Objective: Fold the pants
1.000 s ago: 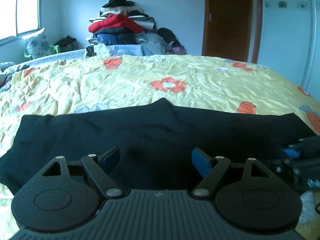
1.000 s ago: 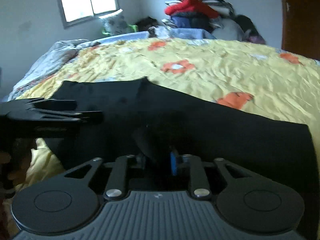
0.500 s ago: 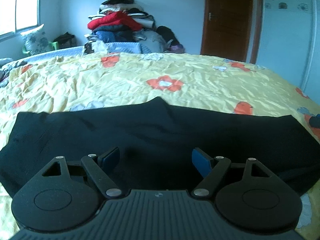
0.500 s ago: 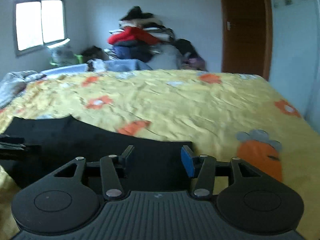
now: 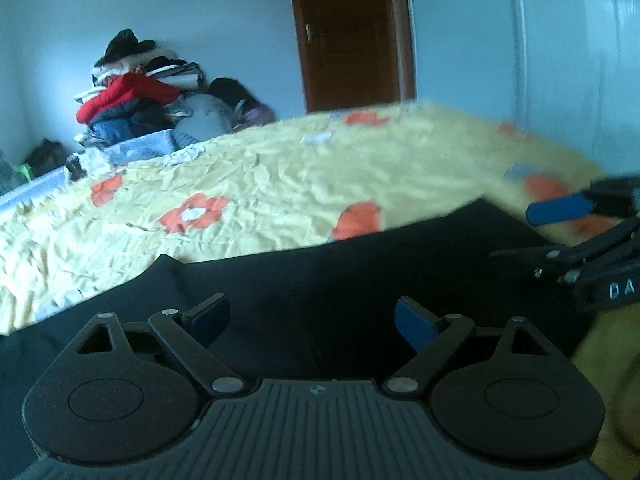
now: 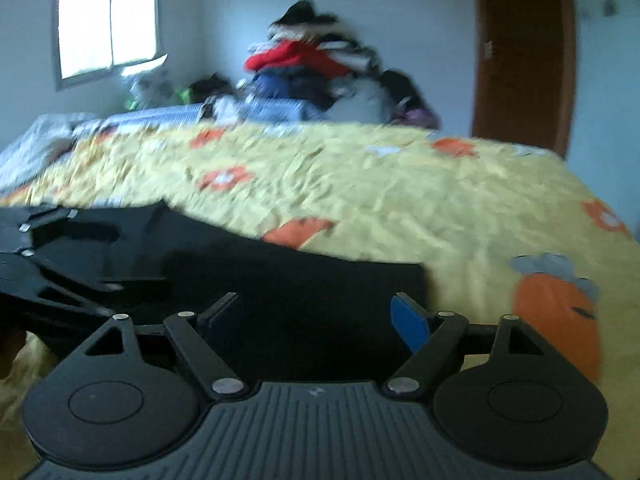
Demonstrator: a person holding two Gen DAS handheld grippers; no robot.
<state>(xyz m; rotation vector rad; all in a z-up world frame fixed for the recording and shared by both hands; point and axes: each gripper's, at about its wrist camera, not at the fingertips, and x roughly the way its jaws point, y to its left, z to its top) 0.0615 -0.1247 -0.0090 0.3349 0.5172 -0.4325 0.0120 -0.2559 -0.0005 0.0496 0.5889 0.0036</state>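
Black pants [image 5: 320, 280] lie flat along the near edge of the yellow flowered bedspread [image 5: 280, 184]. My left gripper [image 5: 312, 320] hovers over them with its jaws opening wide, nothing pinched between the blue pads. In the right wrist view the same pants [image 6: 300, 288] end at a straight right edge. My right gripper [image 6: 316, 320] stands above that end, jaws opening, with only cloth beneath them. The right gripper's fingers [image 5: 560, 208] show at the right edge of the left wrist view; the left gripper's black frame [image 6: 52, 272] shows at the left of the right wrist view.
A pile of clothes [image 5: 132, 100] rises beyond the far side of the bed. A brown door [image 5: 348, 36] stands in the back wall and a window [image 6: 106, 24] at the left. An orange carrot print [image 6: 556, 320] marks the bedspread to the right of the pants.
My right gripper let go of the pants' cloth and its jaws spread. The left gripper swung right and rolled, so the right gripper's fingers now show at its right; its jaws widened slightly.
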